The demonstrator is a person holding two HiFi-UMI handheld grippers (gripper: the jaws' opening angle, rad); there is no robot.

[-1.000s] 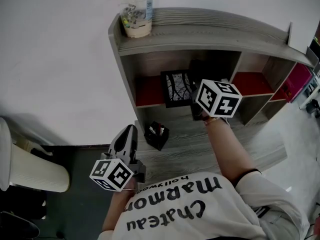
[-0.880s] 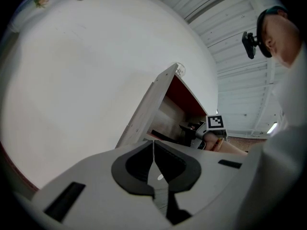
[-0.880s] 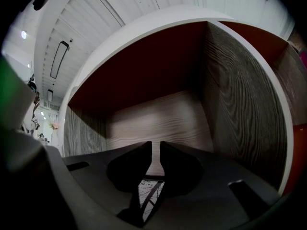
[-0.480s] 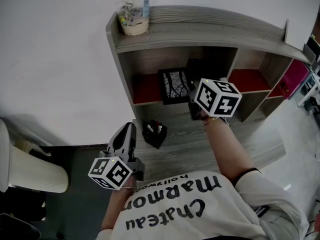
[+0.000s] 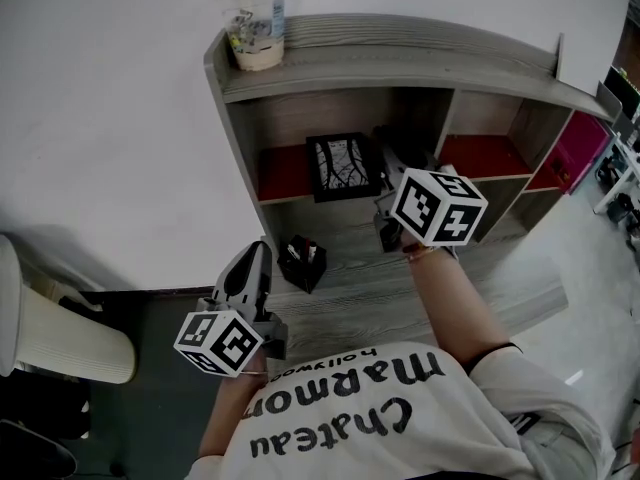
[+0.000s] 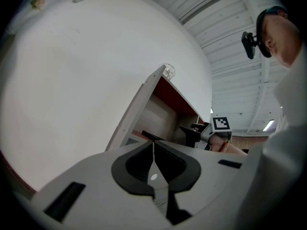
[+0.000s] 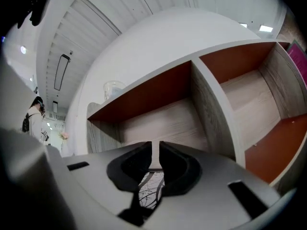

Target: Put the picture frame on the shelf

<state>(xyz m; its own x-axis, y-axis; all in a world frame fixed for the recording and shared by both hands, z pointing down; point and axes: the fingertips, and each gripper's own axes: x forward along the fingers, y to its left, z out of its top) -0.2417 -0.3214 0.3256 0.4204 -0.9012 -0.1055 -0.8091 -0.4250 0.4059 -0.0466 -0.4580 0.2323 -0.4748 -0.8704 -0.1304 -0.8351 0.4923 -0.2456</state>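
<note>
The black picture frame [image 5: 340, 166] with a branch print stands upright on the red shelf board [image 5: 280, 173] in the left compartment. Its print [image 7: 151, 188] also shows low down between my right jaws. My right gripper [image 5: 395, 173] is just right of the frame and in front of it, apart from it. Its jaws [image 7: 156, 150] stand a narrow slit apart with nothing held. My left gripper [image 5: 250, 268] hangs low at the desk's left edge, away from the shelf. Its jaws [image 6: 153, 147] are shut and empty.
A plastic cup [image 5: 256, 33] stands on the shelf unit's grey top [image 5: 400, 58]. A black pen holder [image 5: 301, 263] sits on the wooden desk [image 5: 380, 298] below the frame. More compartments [image 5: 480, 153] lie to the right. A white seat [image 5: 60, 338] is at the lower left.
My right gripper has drawn back a little from the picture frame, which stays standing on the shelf. The left gripper has barely moved.
</note>
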